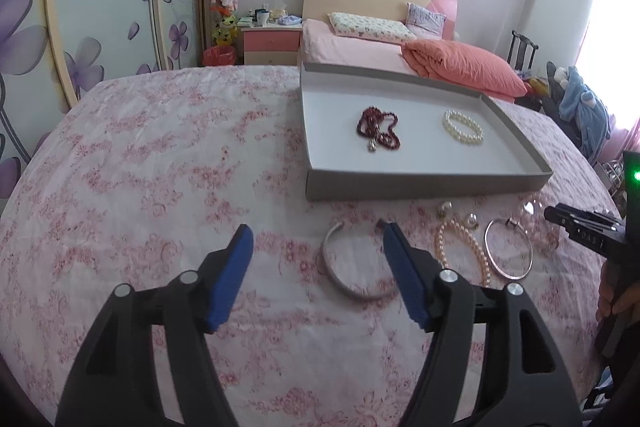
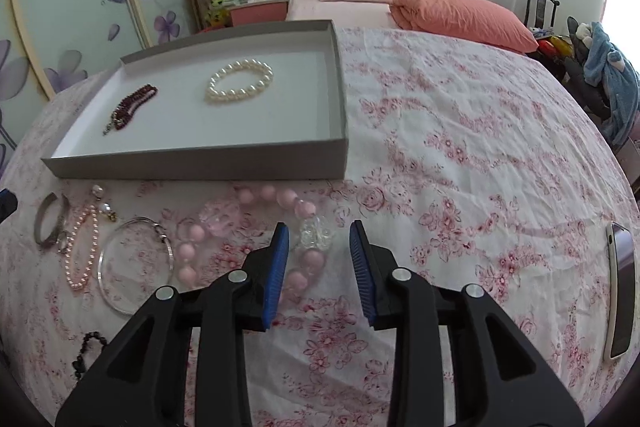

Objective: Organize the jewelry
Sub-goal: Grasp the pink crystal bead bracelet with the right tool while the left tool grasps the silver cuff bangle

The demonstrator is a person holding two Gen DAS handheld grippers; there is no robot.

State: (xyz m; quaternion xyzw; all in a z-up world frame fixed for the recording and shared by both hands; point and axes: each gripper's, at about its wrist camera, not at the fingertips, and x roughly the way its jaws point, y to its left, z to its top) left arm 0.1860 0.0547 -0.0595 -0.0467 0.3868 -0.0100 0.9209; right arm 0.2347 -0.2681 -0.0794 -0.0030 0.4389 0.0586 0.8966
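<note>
Sorting jewelry into the grey tray (image 1: 424,187) on the floral-cloth bench (image 1: 160,187). Tray already holds a dark red bead strand (image 1: 378,131) and a white pearl bracelet (image 1: 463,127).

Left tongs (image 1: 316,239): wide open, nothing held. Silver cuff bangle (image 1: 352,267) lies on the cloth between the tips, toward 3 o'clock, its far end just beside the right-hand pad; no contact visible. Judgement: stiff, light, slick metal; pinch across the band, not the open ends, or it may squirt out.

Right tongs (image 2: 318,235): partly open, empty. Chunky pink bead bracelet (image 2: 248,227) loops on the cloth below them; its clear faceted bead (image 2: 317,235) sits in the gap, pink beads run under the left pad toward 9 o'clock. Judgement: floppy strung loop, round beads roll; grip one bead squarely and let the rest hang.

Waiting at 9 o'clock in the right view: thin hoop bangle (image 2: 136,265), small pink pearl strand (image 2: 82,251), earrings (image 2: 102,201).
</note>
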